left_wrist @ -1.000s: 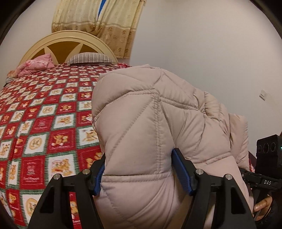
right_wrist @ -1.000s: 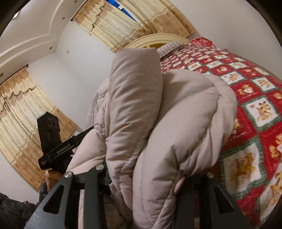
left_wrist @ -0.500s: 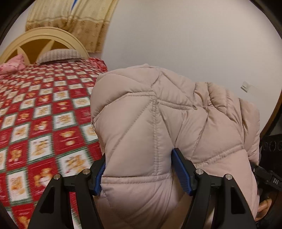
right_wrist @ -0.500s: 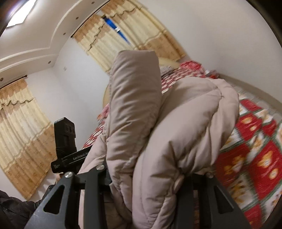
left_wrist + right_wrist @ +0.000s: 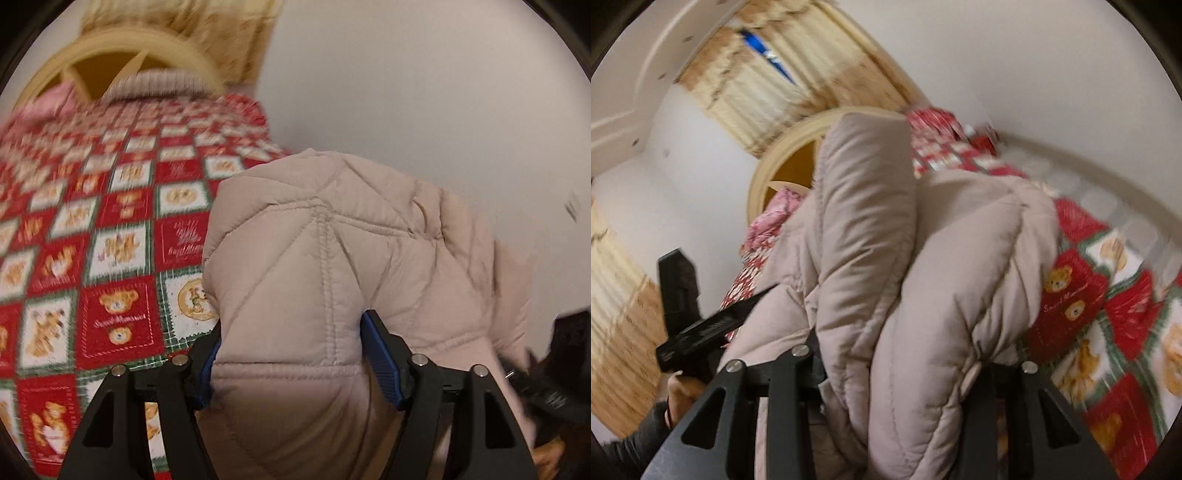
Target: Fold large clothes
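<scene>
A beige quilted puffer jacket point(image 5: 325, 266) is held up over the bed by both grippers. My left gripper point(image 5: 295, 354) is shut on a thick fold of the jacket, which bulges between its blue pads point(image 5: 380, 354). My right gripper point(image 5: 905, 376) is shut on another bunched part of the jacket point(image 5: 923, 280); its fingertips are hidden by the fabric. The left gripper's body point(image 5: 687, 317) shows at the left of the right wrist view, and the right gripper's body point(image 5: 561, 369) at the right edge of the left wrist view.
The bed has a red and white teddy-bear quilt point(image 5: 110, 251), a cream headboard point(image 5: 110, 55), a striped pillow point(image 5: 159, 85) and a pink pillow point(image 5: 768, 218). A white wall point(image 5: 424, 92) is on the right. Beige curtains point(image 5: 783, 88) hang behind the bed.
Both grippers swung with the jacket; the views turned back toward the bed and headboard and are motion-blurred. Both grips on the jacket are unchanged.
</scene>
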Motion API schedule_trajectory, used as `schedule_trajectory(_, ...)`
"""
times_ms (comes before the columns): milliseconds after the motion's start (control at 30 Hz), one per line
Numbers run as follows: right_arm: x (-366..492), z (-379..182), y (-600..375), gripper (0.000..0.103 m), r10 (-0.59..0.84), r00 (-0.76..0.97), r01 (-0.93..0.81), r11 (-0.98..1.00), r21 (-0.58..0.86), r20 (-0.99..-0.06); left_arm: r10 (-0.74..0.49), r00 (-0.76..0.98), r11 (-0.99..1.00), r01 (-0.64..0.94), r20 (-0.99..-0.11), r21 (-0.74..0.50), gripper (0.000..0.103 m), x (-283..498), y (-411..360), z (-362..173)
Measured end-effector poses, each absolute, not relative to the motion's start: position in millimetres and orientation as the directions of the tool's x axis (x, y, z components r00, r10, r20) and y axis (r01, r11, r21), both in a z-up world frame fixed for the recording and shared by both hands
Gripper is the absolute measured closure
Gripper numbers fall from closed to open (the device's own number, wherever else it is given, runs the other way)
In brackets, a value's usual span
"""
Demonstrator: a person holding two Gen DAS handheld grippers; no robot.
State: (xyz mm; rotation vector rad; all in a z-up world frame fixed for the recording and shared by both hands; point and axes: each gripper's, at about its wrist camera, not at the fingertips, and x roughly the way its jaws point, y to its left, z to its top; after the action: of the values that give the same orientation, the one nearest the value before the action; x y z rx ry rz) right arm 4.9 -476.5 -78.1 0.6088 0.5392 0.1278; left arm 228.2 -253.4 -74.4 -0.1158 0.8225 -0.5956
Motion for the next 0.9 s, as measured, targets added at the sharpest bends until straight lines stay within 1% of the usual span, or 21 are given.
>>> schedule_trajectory(67, 22, -94, -486, 0.058, 0.289, 0.841, 0.053, 0.798, 0.601, -0.458, -0.535, 0.525, 0.837, 0.434, -0.662, -0.332, 0.03, 237, -255, -81)
schedule_trajectory(100, 28, -100, -490, 0.057, 0.298, 0.837, 0.056, 0.788, 0.613, -0.459, -0.527, 0.532, 0.841, 0.436, -0.663, -0.319, 0.029, 239, -258, -82)
schedule_trajectory(133, 35, -106, -495, 0.055, 0.308, 0.833, 0.06, 0.776, 0.628, -0.459, -0.517, 0.542, 0.845, 0.443, -0.662, -0.298, 0.029, 239, -261, -83)
schedule_trajectory(200, 40, -115, -500, 0.051, 0.331, 0.831, 0.062, 0.744, 0.665, -0.447, -0.486, 0.588, 0.856, 0.468, -0.647, -0.218, 0.027, 233, -269, -87)
schedule_trajectory(267, 38, -127, -510, 0.05, 0.366, 0.831, 0.062, 0.688, 0.723, -0.419, -0.462, 0.634, 0.865, 0.478, -0.621, -0.155, 0.023, 229, -275, -94)
schedule_trajectory(333, 37, -128, -512, 0.049, 0.366, 0.83, 0.069, 0.681, 0.729, -0.421, -0.453, 0.651, 0.868, 0.477, -0.609, -0.136, 0.022, 231, -276, -99)
schedule_trajectory(433, 36, -122, -504, 0.044, 0.335, 0.83, 0.088, 0.712, 0.697, -0.447, -0.475, 0.643, 0.861, 0.481, -0.601, -0.165, 0.021, 234, -269, -102)
schedule_trajectory(500, 31, -125, -504, 0.033, 0.321, 0.831, 0.102, 0.714, 0.693, -0.453, -0.487, 0.629, 0.856, 0.482, -0.606, -0.188, 0.019, 236, -265, -102)
schedule_trajectory(600, 24, -120, -498, 0.032, 0.28, 0.838, 0.122, 0.74, 0.661, -0.468, -0.48, 0.617, 0.86, 0.472, -0.624, -0.195, 0.017, 240, -262, -101)
schedule_trajectory(667, 28, -116, -487, 0.034, 0.242, 0.837, 0.14, 0.773, 0.619, -0.491, -0.46, 0.628, 0.867, 0.468, -0.628, -0.168, 0.017, 238, -260, -96)
schedule_trajectory(767, 34, -105, -467, 0.034, 0.145, 0.825, 0.187, 0.842, 0.506, -0.546, -0.438, 0.642, 0.875, 0.464, -0.629, -0.136, 0.017, 234, -249, -89)
schedule_trajectory(833, 37, -105, -456, 0.033, 0.109, 0.821, 0.198, 0.867, 0.458, -0.56, -0.418, 0.651, 0.884, 0.452, -0.634, -0.119, 0.017, 231, -241, -85)
schedule_trajectory(900, 41, -110, -452, 0.029, 0.104, 0.821, 0.191, 0.877, 0.442, -0.562, -0.392, 0.655, 0.891, 0.446, -0.646, -0.088, 0.017, 225, -234, -79)
